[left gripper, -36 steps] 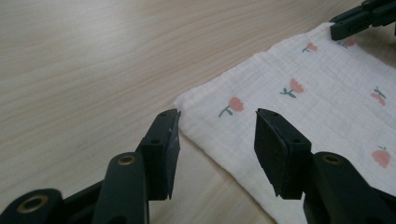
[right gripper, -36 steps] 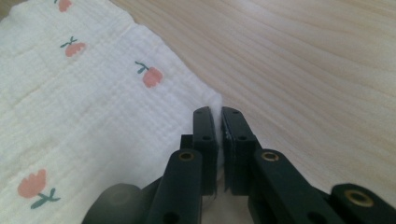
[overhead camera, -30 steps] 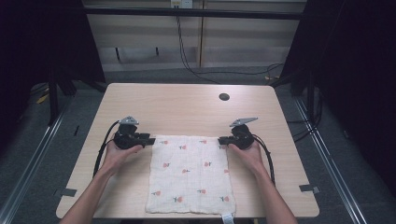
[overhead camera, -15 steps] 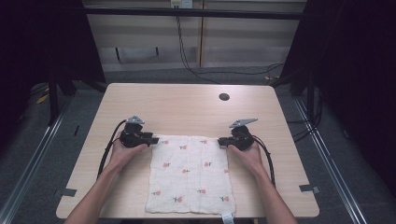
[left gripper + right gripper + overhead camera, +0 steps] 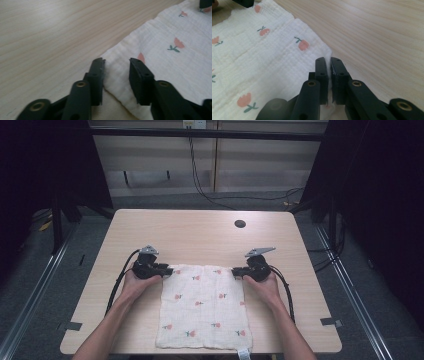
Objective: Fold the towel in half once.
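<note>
Two far corners of the cloth [image 5: 205, 307]: right gripper [image 5: 329, 65] clamped on one, left gripper [image 5: 116, 66] closing, pads not yet pinching. Thin, limp muslin; grab corners only.

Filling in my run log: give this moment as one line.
left gripper: jaws just closing around corner of white flower-print muslin cloth | right gripper: shut on other far corner | cloth flat

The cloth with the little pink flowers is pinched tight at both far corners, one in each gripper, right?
Not quite. The right gripper is shut on its corner of the cloth, but the left gripper has just been closing and isn't there yet: in the left gripper view its jaws stand apart with the corner between them.
</note>
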`<action>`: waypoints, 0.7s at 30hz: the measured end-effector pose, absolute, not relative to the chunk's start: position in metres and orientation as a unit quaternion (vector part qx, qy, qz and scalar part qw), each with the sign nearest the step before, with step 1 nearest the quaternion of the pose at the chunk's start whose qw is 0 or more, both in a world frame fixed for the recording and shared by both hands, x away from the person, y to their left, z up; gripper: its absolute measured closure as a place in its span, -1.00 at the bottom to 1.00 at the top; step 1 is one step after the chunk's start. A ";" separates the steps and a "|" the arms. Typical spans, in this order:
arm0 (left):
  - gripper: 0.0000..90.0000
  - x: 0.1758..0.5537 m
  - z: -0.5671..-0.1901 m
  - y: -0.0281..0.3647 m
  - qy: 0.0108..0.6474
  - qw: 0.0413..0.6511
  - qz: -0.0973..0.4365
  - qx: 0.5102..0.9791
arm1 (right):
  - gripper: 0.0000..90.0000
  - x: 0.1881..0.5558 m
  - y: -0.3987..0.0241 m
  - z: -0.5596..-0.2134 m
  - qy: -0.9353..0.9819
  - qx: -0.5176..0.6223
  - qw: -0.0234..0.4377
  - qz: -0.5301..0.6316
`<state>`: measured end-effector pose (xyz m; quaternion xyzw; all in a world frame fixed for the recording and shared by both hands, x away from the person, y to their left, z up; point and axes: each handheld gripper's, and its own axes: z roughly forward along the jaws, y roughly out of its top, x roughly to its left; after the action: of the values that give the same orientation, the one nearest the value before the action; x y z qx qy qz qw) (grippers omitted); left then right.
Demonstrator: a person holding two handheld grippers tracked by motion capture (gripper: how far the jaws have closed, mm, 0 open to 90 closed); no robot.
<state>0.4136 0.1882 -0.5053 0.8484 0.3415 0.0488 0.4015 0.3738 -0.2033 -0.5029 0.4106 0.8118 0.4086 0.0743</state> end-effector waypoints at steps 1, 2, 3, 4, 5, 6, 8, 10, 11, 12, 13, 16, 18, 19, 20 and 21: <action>0.63 0.413 -0.505 0.186 0.340 0.401 0.046 0.849 | 0.89 0.373 -0.203 -0.502 0.812 0.410 0.075 0.408; 0.69 0.412 -0.505 0.185 0.332 0.396 0.047 0.855 | 0.89 0.373 -0.203 -0.501 0.812 0.409 0.074 0.410; 0.76 0.411 -0.504 0.185 0.328 0.394 0.047 0.857 | 0.89 0.372 -0.203 -0.500 0.811 0.408 0.075 0.412; 0.84 0.411 -0.504 0.184 0.328 0.392 0.043 0.858 | 0.89 0.372 -0.204 -0.499 0.810 0.408 0.075 0.414; 0.89 0.411 -0.504 0.184 0.328 0.392 0.046 0.858 | 0.89 0.372 -0.204 -0.499 0.810 0.407 0.075 0.415; 0.94 0.410 -0.504 0.183 0.328 0.392 0.045 0.858 | 0.89 0.371 -0.204 -0.499 0.810 0.408 0.074 0.415; 0.96 0.411 -0.504 0.184 0.332 0.391 0.045 0.857 | 0.89 0.371 -0.203 -0.500 0.811 0.408 0.074 0.414; 0.97 0.411 -0.504 0.185 0.337 0.397 0.034 0.853 | 0.89 0.371 -0.203 -0.501 0.812 0.407 0.074 0.411; 0.97 0.412 -0.505 0.185 0.341 0.402 0.028 0.850 | 0.89 0.371 -0.203 -0.501 0.812 0.408 0.074 0.411; 0.97 0.412 -0.505 0.185 0.341 0.402 0.028 0.850 | 0.89 0.371 -0.203 -0.501 0.811 0.409 0.073 0.412; 0.97 0.412 -0.504 0.186 0.342 0.404 0.027 0.848 | 0.89 0.372 -0.204 -0.500 0.811 0.408 0.076 0.413; 0.97 0.413 -0.499 0.189 0.349 0.418 0.023 0.838 | 0.90 0.372 -0.206 -0.498 0.808 0.410 0.075 0.416; 0.97 0.413 -0.495 0.193 0.354 0.432 0.017 0.829 | 0.90 0.371 -0.208 -0.497 0.805 0.412 0.076 0.419; 0.97 0.413 -0.495 0.193 0.354 0.432 0.017 0.829 | 0.90 0.371 -0.208 -0.497 0.805 0.412 0.076 0.419; 0.97 0.413 -0.490 0.197 0.353 0.437 0.020 0.827 | 0.90 0.371 -0.209 -0.496 0.803 0.413 0.079 0.423; 0.97 0.413 -0.490 0.197 0.353 0.437 0.020 0.827 | 0.90 0.371 -0.209 -0.496 0.803 0.413 0.079 0.423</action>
<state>0.4126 0.1973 -0.4902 0.8273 0.3526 0.0198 0.4370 0.3713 -0.2094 -0.4957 0.4131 0.8025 0.4232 0.0786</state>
